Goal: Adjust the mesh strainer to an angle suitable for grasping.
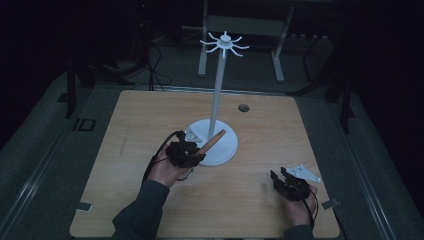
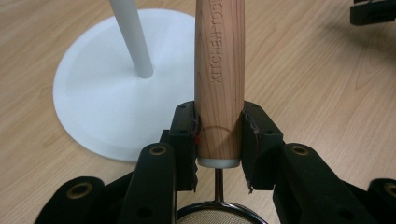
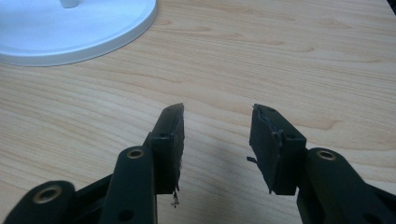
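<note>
— Wooden table (image 1: 150,120), dim room. Where's the strainer?

— Its wooden handle (image 2: 219,70) is clamped in the left gripper (image 2: 218,135), slanting over the white stand's base (image 2: 98,102).

— And the right gripper (image 3: 217,135)?

— Jaws apart, holding nothing — well off to the side.

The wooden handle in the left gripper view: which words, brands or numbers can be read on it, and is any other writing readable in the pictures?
"KITCHEN COLLECTION": my best reading of letters pressed along the wooden handle, running lengthwise; the upper letters are blurred, so the second word is uncertain.
White stand base, table, right gripper: no writing visible.
High view: too dark and small to read any text.
</note>
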Demonstrator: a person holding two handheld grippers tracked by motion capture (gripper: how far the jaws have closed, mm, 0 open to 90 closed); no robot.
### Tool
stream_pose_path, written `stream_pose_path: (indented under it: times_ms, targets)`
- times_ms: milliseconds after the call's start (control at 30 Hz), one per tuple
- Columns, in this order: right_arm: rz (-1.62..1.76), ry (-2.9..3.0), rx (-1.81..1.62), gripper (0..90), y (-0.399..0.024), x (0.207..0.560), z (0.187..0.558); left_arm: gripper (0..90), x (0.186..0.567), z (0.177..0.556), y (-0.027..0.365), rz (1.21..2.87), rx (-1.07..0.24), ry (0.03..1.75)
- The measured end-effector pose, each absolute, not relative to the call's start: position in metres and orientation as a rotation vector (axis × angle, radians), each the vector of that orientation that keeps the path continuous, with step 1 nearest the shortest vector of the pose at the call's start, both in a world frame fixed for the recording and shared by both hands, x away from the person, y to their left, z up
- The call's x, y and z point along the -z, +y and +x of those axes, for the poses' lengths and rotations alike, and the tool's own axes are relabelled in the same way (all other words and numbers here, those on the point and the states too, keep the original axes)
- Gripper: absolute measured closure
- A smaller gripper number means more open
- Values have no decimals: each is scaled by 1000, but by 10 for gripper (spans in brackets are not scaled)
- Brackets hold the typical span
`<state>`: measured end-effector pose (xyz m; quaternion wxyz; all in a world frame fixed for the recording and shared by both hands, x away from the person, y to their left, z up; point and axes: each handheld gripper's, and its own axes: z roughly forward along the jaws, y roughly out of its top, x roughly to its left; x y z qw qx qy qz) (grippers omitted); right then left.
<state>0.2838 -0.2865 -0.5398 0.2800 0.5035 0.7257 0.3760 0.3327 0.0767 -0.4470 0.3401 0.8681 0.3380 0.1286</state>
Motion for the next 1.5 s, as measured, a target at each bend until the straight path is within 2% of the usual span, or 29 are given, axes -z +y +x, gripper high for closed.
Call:
stream_pose_path:
  times_ms: [1500]
  targets:
    - [1354, 1927, -1000, 541, -288, 540, 284, 691, 416, 326, 79, 2006, -441, 950]
